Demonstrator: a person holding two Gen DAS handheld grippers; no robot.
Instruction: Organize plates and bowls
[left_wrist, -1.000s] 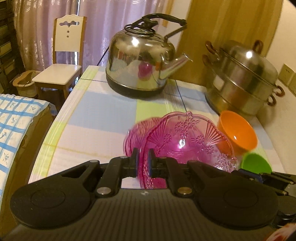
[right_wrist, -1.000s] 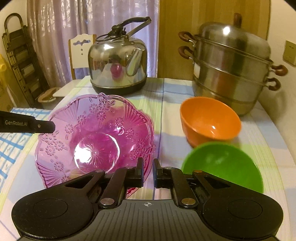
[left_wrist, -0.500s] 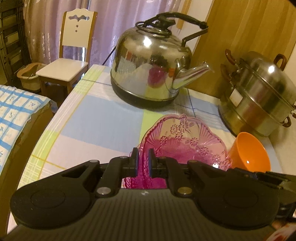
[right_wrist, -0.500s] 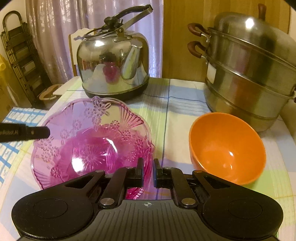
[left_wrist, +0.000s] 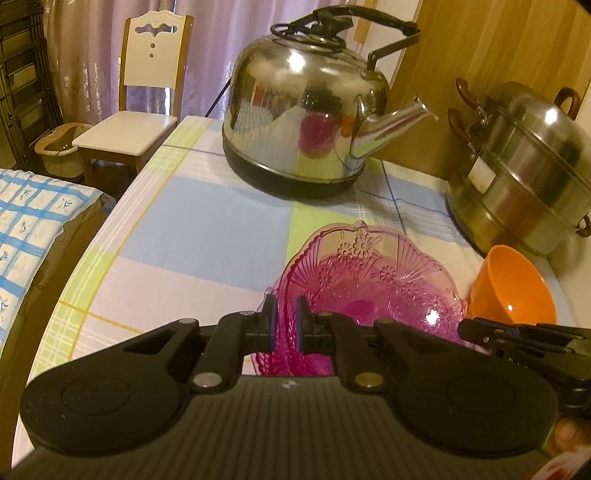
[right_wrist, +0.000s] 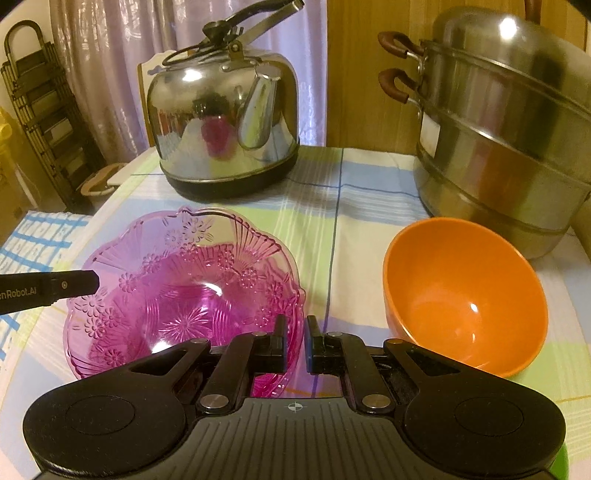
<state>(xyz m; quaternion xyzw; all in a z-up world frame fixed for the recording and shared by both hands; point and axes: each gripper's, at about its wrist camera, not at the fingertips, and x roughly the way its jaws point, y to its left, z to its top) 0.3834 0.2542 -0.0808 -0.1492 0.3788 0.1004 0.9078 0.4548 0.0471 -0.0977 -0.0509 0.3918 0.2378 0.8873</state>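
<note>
A pink clear plastic plate with a flower pattern (left_wrist: 369, 280) is held between both grippers, low over the checked tablecloth (left_wrist: 192, 229). My left gripper (left_wrist: 282, 323) is shut on its left rim. My right gripper (right_wrist: 295, 343) is shut on its near right rim (right_wrist: 291, 325); the plate (right_wrist: 177, 295) fills the left of the right wrist view. A second pink plate seems to lie under it, but I cannot tell for sure. An orange bowl (right_wrist: 465, 295) stands just right of the plate, also in the left wrist view (left_wrist: 513, 284).
A steel kettle (left_wrist: 306, 110) stands at the back centre and a stacked steel steamer pot (right_wrist: 509, 140) at the back right. A white chair (left_wrist: 144, 107) and a blue checked bed (left_wrist: 33, 221) lie beyond the table's left edge.
Both grippers have moved forward with the pink plate toward the kettle and lowered it. The green bowl has dropped out of both views.
</note>
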